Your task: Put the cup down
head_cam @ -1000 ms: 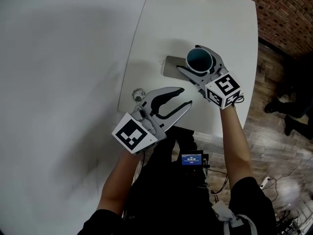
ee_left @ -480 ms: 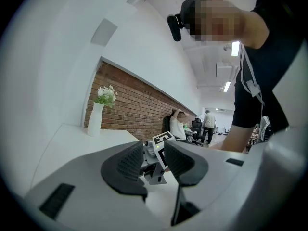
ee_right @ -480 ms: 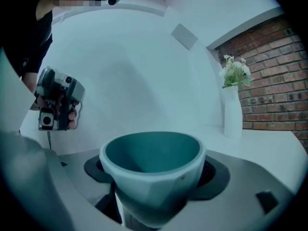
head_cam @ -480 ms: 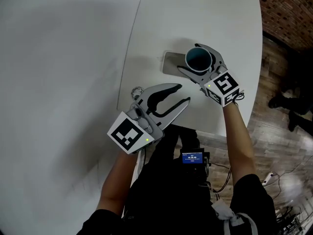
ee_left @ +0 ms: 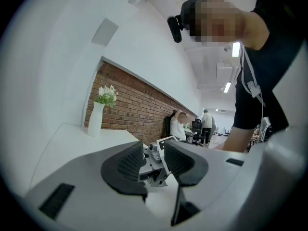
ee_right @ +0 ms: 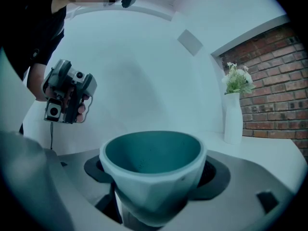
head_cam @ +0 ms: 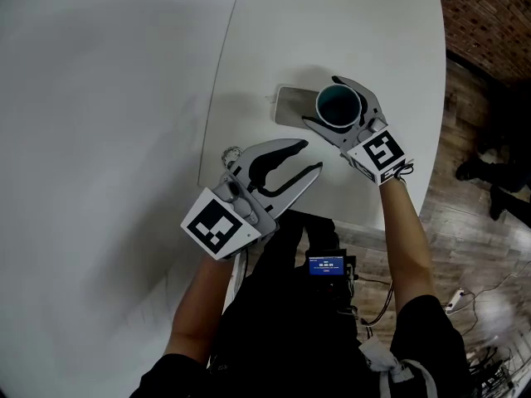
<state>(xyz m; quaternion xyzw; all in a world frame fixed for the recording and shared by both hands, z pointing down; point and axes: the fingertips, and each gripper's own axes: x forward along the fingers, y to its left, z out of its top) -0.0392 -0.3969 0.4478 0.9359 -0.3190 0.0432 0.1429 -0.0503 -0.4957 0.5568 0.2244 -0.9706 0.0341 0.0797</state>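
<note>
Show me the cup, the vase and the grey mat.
cup (head_cam: 338,104), head view, teal inside
vase (ee_right: 233,120), right gripper view, white body
grey mat (head_cam: 291,108), head view, bare left part

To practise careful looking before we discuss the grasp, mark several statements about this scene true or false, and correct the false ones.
1. The right gripper is closed on the cup. True.
2. The cup lies on its side. False: it is upright, with its opening upward.
3. The left gripper holds a spoon. False: its jaws stand apart with nothing between them.
4. A white vase holding flowers stands on the table. True.
5. The cup's inside is red. False: it is teal.
</note>
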